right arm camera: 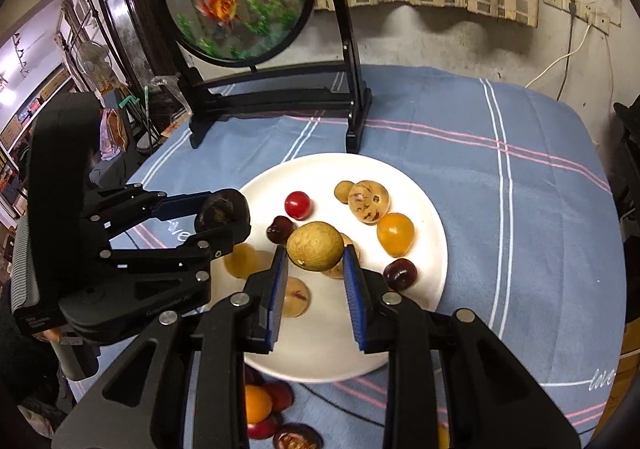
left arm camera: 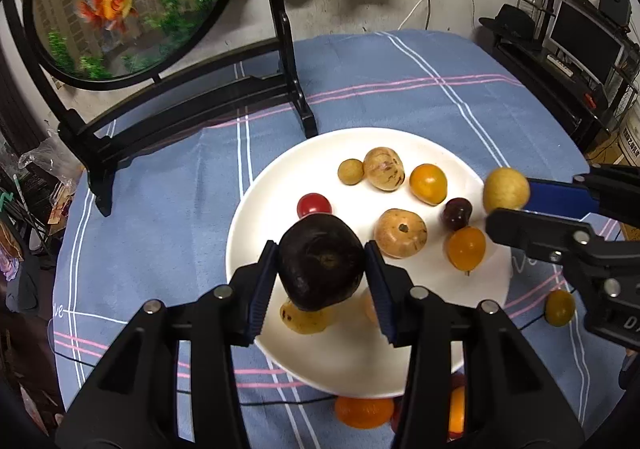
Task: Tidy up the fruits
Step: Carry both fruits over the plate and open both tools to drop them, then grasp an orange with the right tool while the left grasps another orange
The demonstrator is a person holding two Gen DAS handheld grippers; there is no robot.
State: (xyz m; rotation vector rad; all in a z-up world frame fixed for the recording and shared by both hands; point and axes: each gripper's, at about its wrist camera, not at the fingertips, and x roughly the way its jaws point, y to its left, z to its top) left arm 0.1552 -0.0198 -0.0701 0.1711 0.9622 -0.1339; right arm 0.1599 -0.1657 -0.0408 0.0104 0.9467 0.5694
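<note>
— What did my left gripper have?
— It was clamped on the dark purple fruit, held over the white plate's near side.
— And my right gripper?
— Pinched on a tan round fruit above the plate. Beyond lay a red cherry tomato, orange fruits, then the fish screen.

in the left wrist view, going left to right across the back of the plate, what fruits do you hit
small red fruit → small tan fruit → speckled tan fruit → orange fruit → dark cherry-like fruit
</note>
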